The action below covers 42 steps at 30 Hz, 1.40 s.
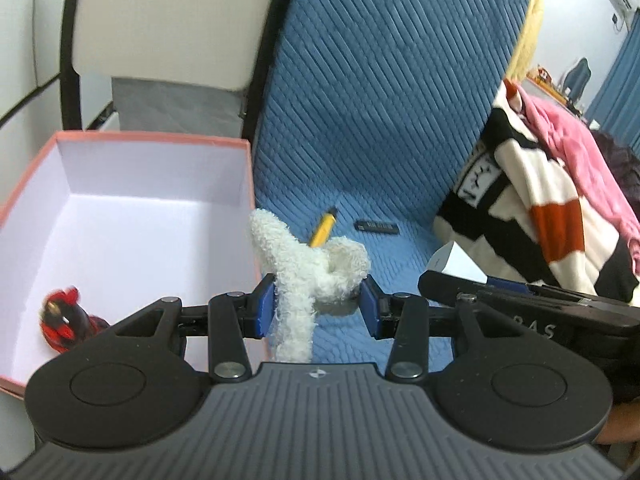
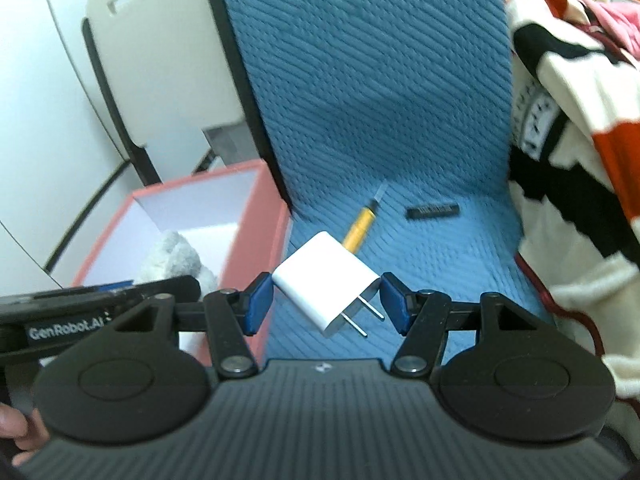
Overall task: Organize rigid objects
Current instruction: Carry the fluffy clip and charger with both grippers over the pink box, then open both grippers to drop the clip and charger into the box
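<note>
Box (image 1: 132,184), far left: pink card outside, white inside, open top. A red and black toy (image 1: 66,322) lies on its floor near the front corner. Looks hard and light; already stowed.

Left gripper (image 1: 318,306): jaws closed on a white plush (image 1: 298,272), blue pads pressing its fuzzy body from both sides. A long limb sticks up past the pads, another hangs down below them. Something grey shows under the plush by the right pad; cannot tell what it is. Plush judged soft, light and squashy: it gives under the pads, so a grip across the thick middle, as now, seems the safest. It hangs just right of the box wall, above the blue quilt (image 1: 380,120).

Right gripper (image 2: 326,300): jaws closed on a white charger (image 2: 326,286), held tilted, one corner at the left pad, the plug end at the right pad. Its two prongs (image 2: 362,312) point down and right. Judged rigid, smooth and light. Glossy faces could slip, and held on a slant it may twist. A flat hold across two opposite faces would be surer. It hangs over the quilt, just right of the box.

On the quilt beyond: a yellow pen (image 2: 360,222) lying slantwise and a black stick (image 2: 432,211), apart from each other, both untouched. Both look stiff, thin and low-lying, so pads would need to close across the narrow width.

Far right: striped blanket (image 2: 580,152).
</note>
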{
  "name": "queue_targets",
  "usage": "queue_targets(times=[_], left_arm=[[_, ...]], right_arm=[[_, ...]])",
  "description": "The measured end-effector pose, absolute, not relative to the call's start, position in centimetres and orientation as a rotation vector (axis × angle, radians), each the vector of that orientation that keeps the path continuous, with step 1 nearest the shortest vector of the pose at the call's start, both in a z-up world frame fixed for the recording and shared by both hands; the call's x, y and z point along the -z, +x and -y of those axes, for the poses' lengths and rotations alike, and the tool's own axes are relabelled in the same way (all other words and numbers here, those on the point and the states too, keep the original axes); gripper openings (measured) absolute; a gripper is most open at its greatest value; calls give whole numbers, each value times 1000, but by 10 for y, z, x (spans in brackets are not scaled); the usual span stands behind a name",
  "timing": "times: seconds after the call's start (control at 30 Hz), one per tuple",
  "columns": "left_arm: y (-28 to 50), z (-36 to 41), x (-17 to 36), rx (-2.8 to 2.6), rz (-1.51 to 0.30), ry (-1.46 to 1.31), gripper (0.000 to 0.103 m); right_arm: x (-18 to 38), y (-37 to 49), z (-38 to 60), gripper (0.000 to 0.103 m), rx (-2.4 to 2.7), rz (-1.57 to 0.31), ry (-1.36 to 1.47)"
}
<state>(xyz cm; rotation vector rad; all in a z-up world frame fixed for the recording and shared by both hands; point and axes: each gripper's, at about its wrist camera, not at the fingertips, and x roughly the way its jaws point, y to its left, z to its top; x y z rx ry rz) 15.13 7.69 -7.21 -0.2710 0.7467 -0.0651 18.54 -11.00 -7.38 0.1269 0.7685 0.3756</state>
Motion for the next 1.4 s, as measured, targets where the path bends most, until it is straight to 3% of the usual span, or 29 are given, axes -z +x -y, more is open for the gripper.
queue_targets(times=[0.6, 1.4], left_arm=[[150, -189, 38, -74, -651, -317, 49], [158, -294, 153, -133, -893, -418, 49]], right_arm=[[30, 202, 10, 62, -540, -689, 73], [146, 220, -86, 63, -620, -976, -56]])
